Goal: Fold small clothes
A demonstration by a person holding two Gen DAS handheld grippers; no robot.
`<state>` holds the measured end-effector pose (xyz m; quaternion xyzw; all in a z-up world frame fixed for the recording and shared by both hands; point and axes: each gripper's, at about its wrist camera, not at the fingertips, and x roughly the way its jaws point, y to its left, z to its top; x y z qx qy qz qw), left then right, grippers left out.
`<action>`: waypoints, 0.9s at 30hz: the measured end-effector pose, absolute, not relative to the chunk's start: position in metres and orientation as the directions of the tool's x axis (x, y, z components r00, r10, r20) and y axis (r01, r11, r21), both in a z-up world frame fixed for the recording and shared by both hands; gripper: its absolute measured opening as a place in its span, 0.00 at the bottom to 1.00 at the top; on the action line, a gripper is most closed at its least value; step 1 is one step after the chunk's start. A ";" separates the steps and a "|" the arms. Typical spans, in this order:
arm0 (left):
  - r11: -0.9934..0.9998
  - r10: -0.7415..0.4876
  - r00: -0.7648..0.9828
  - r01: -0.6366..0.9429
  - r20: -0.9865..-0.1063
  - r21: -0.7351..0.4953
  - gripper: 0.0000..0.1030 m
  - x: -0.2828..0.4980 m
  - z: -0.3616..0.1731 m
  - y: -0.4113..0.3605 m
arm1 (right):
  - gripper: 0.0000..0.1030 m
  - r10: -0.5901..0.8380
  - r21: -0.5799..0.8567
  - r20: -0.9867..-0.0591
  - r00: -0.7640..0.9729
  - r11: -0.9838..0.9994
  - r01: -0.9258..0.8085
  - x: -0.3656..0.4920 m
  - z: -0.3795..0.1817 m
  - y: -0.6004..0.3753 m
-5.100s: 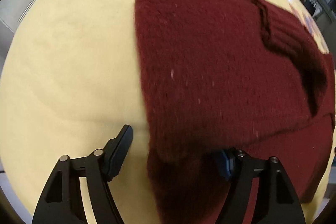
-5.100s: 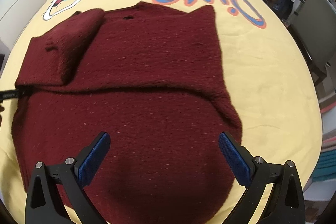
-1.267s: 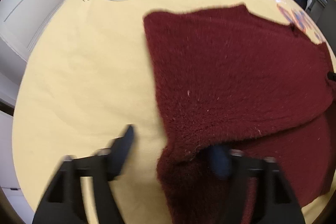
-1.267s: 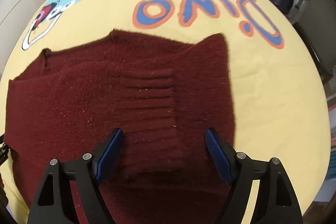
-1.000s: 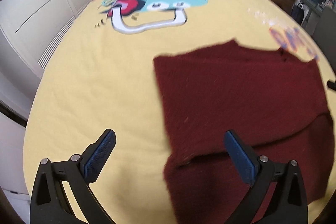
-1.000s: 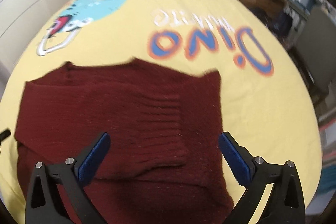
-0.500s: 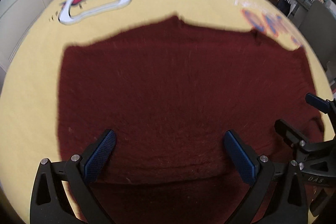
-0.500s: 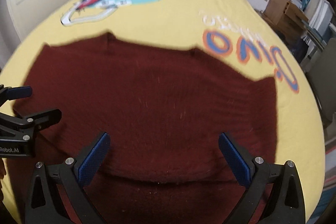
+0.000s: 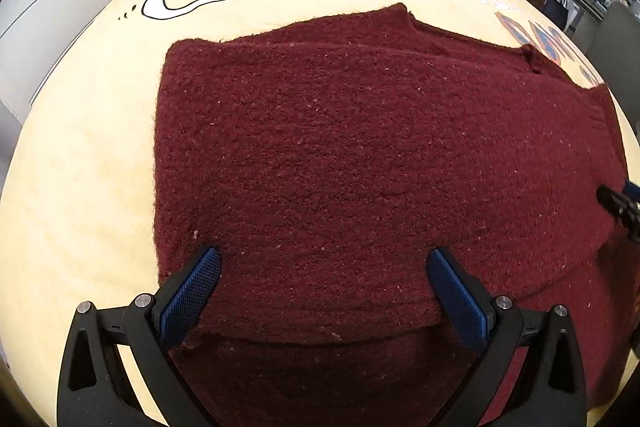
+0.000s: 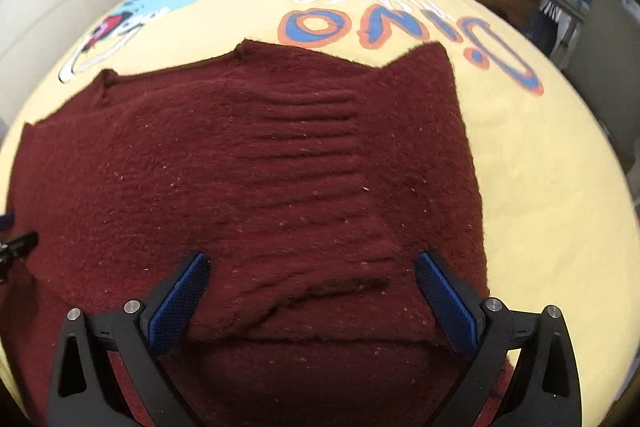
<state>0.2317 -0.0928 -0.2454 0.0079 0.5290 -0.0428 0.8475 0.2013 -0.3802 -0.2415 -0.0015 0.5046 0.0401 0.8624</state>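
The fuzzy dark red knitted sweater [image 9: 360, 155] lay flat on the yellow dinosaur-print bedspread [image 9: 88, 155] towards its near edge, its sides and ribbed cuff [image 10: 308, 131] already folded in over the body, a lower layer showing nearest the cameras. The left gripper [image 9: 324, 287] and right gripper [image 10: 312, 287] hovered low over the near fold edge, jaws spread wide and holding nothing. Judging by this, the sleeve folds looked done and a final crosswise fold probably remained.

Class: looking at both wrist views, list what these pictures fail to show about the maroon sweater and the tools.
- Sweater near hem: cut off by the bottom edge, both views.
- Layers underneath: hidden by the folded top layer.
- Right tool in left view: cropped by the edge; its own view shows it open.
- Contact of left tool with the knit: unclear.
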 end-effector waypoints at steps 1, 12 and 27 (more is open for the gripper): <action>0.996 -0.065 0.437 0.080 -0.897 -0.033 0.99 0.231 -0.245 -0.093 | 0.99 0.067 0.031 -0.868 0.492 0.996 -0.083 0.200 -0.242 -0.380; 0.990 -0.129 0.460 0.102 -0.879 -0.092 0.99 0.204 -0.180 -0.081 | 1.00 0.077 0.029 -0.878 0.472 0.994 -0.107 0.194 -0.201 -0.382; 0.995 -0.102 0.497 0.036 -0.862 -0.097 0.99 0.126 -0.112 -0.060 | 1.00 0.028 -0.018 -0.854 0.520 0.996 -0.083 0.108 -0.121 -0.410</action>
